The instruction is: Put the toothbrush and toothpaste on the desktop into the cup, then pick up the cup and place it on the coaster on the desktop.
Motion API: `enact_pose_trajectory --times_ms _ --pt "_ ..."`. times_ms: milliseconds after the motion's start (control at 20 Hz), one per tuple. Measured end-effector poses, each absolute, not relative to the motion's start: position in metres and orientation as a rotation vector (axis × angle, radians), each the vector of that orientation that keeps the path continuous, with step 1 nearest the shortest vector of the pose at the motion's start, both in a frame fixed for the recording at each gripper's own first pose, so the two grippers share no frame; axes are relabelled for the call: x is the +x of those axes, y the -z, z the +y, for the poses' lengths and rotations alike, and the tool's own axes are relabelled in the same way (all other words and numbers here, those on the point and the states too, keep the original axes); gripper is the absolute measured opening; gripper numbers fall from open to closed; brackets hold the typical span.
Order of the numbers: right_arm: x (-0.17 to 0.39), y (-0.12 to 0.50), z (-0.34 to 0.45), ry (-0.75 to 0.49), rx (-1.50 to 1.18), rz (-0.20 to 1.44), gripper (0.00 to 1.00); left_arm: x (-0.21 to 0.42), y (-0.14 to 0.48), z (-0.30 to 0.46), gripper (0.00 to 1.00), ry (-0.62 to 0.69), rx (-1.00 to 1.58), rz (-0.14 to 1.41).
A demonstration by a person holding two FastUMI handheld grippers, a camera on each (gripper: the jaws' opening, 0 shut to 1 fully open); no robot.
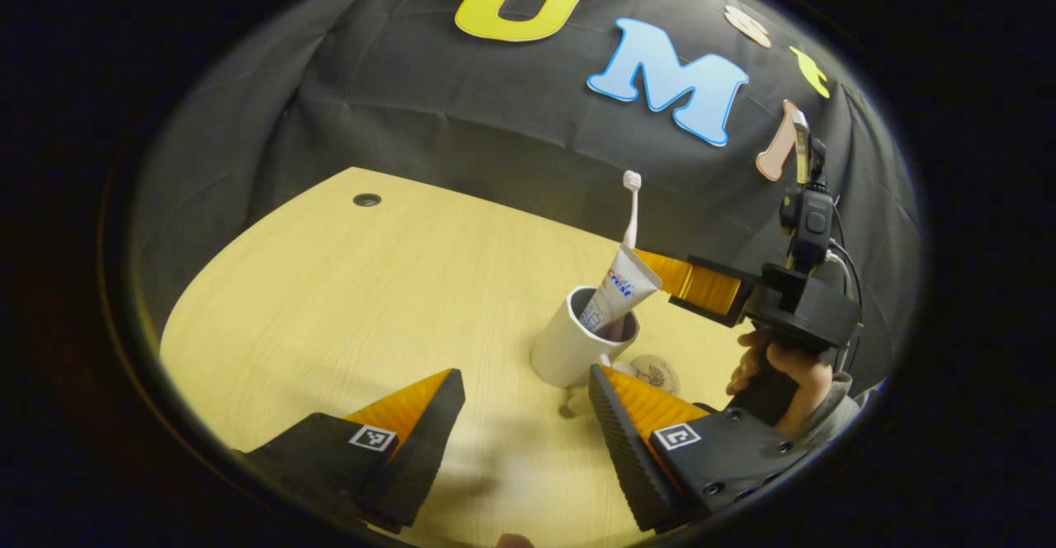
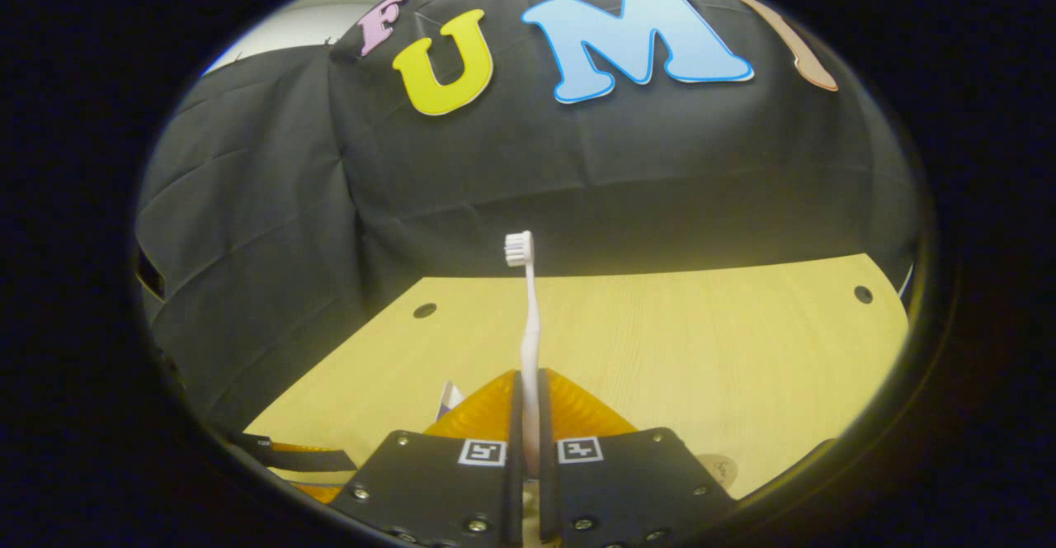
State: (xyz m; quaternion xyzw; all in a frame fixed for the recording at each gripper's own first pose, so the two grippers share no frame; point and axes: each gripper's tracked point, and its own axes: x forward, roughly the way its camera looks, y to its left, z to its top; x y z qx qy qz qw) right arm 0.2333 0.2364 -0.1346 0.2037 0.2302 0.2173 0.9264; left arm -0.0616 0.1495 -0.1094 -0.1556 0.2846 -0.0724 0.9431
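A white cup (image 1: pixel 565 346) stands on the wooden desktop (image 1: pixel 355 309), just beyond my open left gripper (image 1: pixel 524 416). A toothpaste tube (image 1: pixel 620 285) leans inside the cup; its end also shows in the right gripper view (image 2: pixel 448 398). The pale toothbrush (image 1: pixel 632 210) stands upright over the cup, bristles on top, its lower end hidden behind the tube. My right gripper (image 2: pixel 528 387) is shut on the toothbrush (image 2: pixel 530 317) handle, and it appears from the side (image 1: pixel 689 277) just right of the cup. A round coaster (image 1: pixel 657 373) lies right of the cup.
A hand (image 1: pixel 780 375) holds the right gripper's handle. The desktop has a cable hole at the far left (image 1: pixel 367 200) and two holes (image 2: pixel 425 310) (image 2: pixel 863 294) near its back edge. The coaster (image 2: pixel 716 467) lies low on the right. Black cloth walls the booth.
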Motion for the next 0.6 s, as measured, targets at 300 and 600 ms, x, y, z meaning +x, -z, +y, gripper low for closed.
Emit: enact_pose_trajectory --times_ms 300,600 --pt "0.232 0.127 0.228 -0.430 0.421 0.459 0.52 -0.062 0.112 0.149 0.97 0.152 -0.310 0.582" --pt "0.226 0.116 0.206 -0.392 0.406 0.441 0.88 -0.064 0.112 0.138 0.97 0.175 -0.309 0.587"
